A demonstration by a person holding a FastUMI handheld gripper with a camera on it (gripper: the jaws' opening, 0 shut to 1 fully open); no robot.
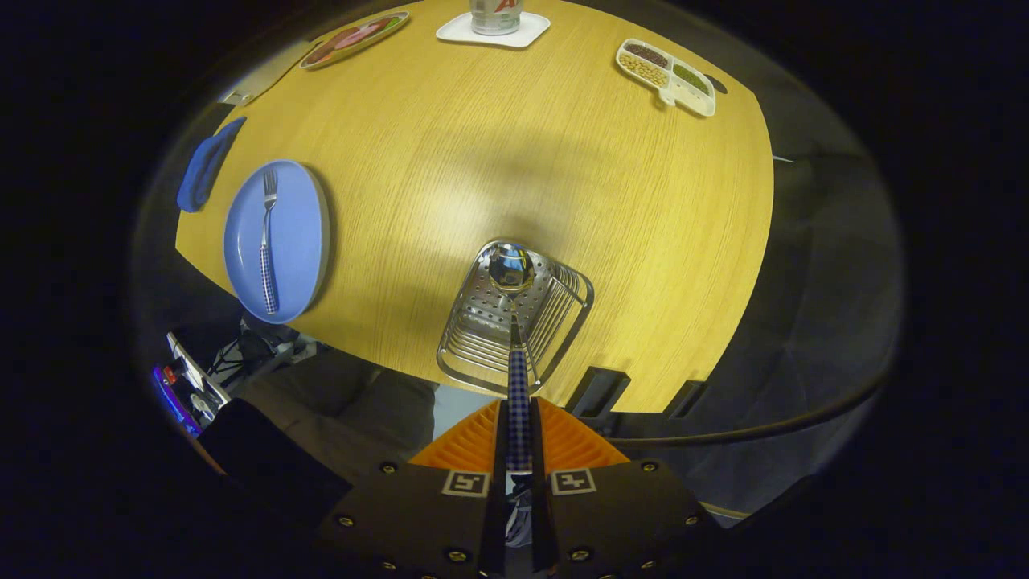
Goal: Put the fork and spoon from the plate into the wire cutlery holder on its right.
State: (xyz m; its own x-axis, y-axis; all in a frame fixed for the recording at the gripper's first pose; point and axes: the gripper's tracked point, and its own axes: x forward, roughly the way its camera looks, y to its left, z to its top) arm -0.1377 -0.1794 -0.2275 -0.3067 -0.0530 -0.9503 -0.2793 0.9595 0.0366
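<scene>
Wooden table [482, 161], seen from above. At its 12 o'clock edge, a white tray [462, 30]; at 1 o'clock, a divided snack dish [666, 76]; at 9 o'clock, a blue cloth [206, 165].

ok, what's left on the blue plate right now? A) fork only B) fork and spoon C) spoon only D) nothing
A: the fork lies alone on the blue plate, while the gripper is shut on the spoon, bowl over the wire cutlery holder.

Spoon [513, 277] handle end hidden between the tongs [519, 418] — glass [495, 14] cut off
</scene>
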